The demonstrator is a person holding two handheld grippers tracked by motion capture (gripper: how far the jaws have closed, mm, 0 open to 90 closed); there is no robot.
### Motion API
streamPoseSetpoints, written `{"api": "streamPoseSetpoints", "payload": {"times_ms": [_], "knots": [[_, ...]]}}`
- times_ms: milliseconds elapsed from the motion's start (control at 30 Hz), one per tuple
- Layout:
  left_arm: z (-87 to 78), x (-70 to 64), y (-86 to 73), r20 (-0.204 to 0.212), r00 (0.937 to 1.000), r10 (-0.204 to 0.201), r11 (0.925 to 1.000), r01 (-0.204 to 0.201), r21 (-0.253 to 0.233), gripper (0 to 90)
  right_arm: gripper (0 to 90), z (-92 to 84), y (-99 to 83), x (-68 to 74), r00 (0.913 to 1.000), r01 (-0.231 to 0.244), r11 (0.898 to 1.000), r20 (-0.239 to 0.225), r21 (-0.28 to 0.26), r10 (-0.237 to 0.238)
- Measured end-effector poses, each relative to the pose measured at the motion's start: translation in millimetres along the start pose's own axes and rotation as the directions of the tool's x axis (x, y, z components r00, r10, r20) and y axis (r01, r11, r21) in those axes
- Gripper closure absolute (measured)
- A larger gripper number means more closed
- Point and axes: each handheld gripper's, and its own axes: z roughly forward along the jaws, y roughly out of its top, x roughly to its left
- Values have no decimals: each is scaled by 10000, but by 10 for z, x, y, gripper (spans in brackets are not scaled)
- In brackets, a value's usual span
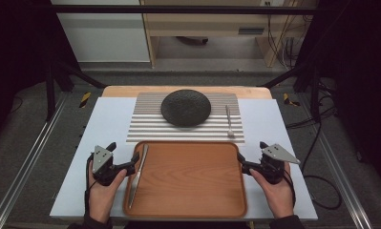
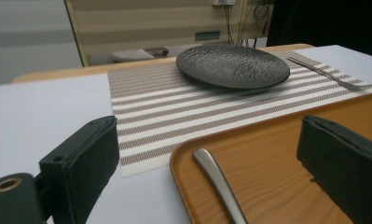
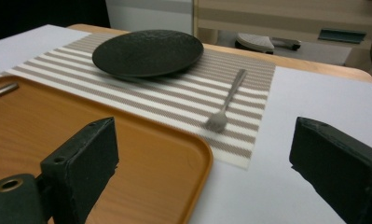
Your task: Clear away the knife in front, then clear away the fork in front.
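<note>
A brown wooden tray (image 1: 193, 191) lies at the table's near edge. A silver knife (image 1: 139, 174) rests along its left side. Behind it, a dark round plate (image 1: 185, 107) sits on a striped placemat (image 1: 150, 126), with a silver fork (image 1: 229, 120) to the plate's right. My left gripper (image 1: 124, 153) is open at the tray's far left corner, its jaws straddling the rim and the knife handle (image 2: 218, 184). My right gripper (image 1: 251, 151) is open at the tray's far right corner (image 3: 193, 144), holding nothing. The fork (image 3: 228, 102) lies ahead of it.
A white sheet (image 1: 107, 124) covers the tabletop under the placemat and tray. The table's wooden far edge (image 1: 183, 89) shows behind the plate. Beyond it stand shelving and cables on the floor. Metal rails run along both sides of the table.
</note>
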Motion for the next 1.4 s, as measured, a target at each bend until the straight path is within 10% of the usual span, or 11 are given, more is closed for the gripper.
{"api": "streamPoseSetpoints", "payload": {"times_ms": [833, 1400], "knots": [[-281, 387, -108, -413, 9964, -736, 9916, 687, -1093, 26, 78, 729, 789, -272, 9994, 84, 9977, -351, 675, -61], [-231, 403, -101, -245, 9980, -579, 9913, 545, -1194, 26, 136, 1398, 663, -393, 9998, -32, 9827, -189, 1852, 68]]}}
